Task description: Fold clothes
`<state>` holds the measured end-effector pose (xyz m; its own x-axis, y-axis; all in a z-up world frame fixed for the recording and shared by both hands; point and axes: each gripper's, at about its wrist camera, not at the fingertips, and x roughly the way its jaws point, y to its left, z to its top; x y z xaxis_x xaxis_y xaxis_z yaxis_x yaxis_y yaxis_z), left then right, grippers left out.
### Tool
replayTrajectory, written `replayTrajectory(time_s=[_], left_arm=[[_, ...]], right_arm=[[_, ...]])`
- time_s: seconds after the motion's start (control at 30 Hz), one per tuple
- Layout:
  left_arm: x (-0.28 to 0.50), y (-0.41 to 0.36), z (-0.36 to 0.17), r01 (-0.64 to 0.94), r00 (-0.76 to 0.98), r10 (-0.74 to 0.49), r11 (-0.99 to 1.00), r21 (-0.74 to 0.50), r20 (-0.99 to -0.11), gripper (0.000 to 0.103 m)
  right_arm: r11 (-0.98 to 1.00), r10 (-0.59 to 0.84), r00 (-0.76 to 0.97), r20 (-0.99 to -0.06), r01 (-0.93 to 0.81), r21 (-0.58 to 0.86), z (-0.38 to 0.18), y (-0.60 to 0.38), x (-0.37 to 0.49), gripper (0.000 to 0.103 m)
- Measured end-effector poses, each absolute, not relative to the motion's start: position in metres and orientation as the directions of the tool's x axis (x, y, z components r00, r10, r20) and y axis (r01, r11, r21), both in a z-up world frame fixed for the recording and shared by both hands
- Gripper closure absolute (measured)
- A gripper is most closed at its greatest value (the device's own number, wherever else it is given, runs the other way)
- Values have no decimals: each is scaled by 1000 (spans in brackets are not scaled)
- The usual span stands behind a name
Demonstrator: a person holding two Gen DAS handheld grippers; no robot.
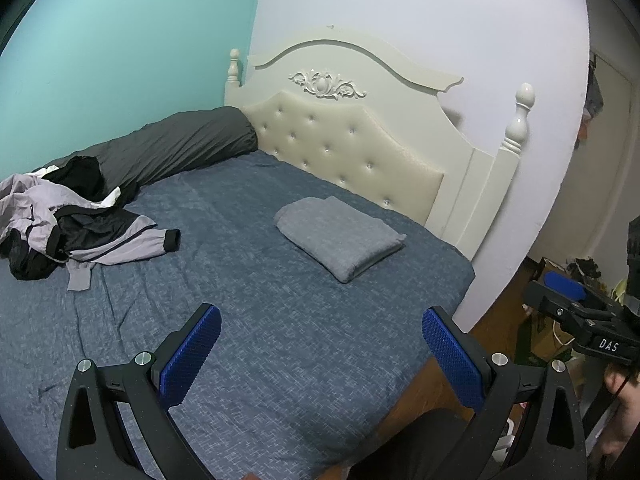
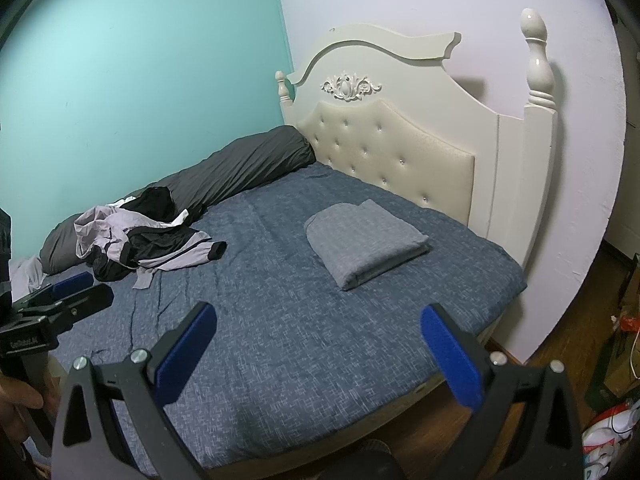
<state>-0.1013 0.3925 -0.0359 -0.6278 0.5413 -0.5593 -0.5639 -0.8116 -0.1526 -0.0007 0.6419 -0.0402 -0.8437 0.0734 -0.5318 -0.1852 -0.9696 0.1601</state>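
Note:
A crumpled pile of lilac and black clothes (image 1: 72, 224) (image 2: 148, 240) lies on the left side of the blue bed (image 1: 260, 320) (image 2: 280, 340). A folded grey garment (image 1: 340, 236) (image 2: 366, 242) rests near the headboard. My left gripper (image 1: 320, 344) hovers open over the bed's near part, nothing between its blue pads. My right gripper (image 2: 318, 340) is open too, held above the bed's near edge and empty. Each gripper shows at the edge of the other's view, the right gripper (image 1: 576, 304) off the bed's right side, the left gripper (image 2: 60, 296) near the clothes pile.
A dark grey rolled duvet (image 1: 180, 148) (image 2: 240, 168) lies along the teal wall. The cream headboard (image 1: 360, 140) (image 2: 400, 148) stands at the back. Boxes and clutter (image 2: 616, 380) sit on the wooden floor at right. A person's hand (image 2: 16, 404) holds the left gripper.

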Motion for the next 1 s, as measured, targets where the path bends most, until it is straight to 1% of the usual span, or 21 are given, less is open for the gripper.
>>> replayTrajectory(time_s=[0.67,1.0], left_arm=[[-96,399,-34,-561,-651,513,-822,-101,-559,1],[-99,398,-35,-550,-651,505,-828,-107,-566,1]], right_arm=[[-969,72,-845,-530,-185,163,-38,643,0,0],[-969,73,-845,-530,-186,164,-38,642,0,0]])
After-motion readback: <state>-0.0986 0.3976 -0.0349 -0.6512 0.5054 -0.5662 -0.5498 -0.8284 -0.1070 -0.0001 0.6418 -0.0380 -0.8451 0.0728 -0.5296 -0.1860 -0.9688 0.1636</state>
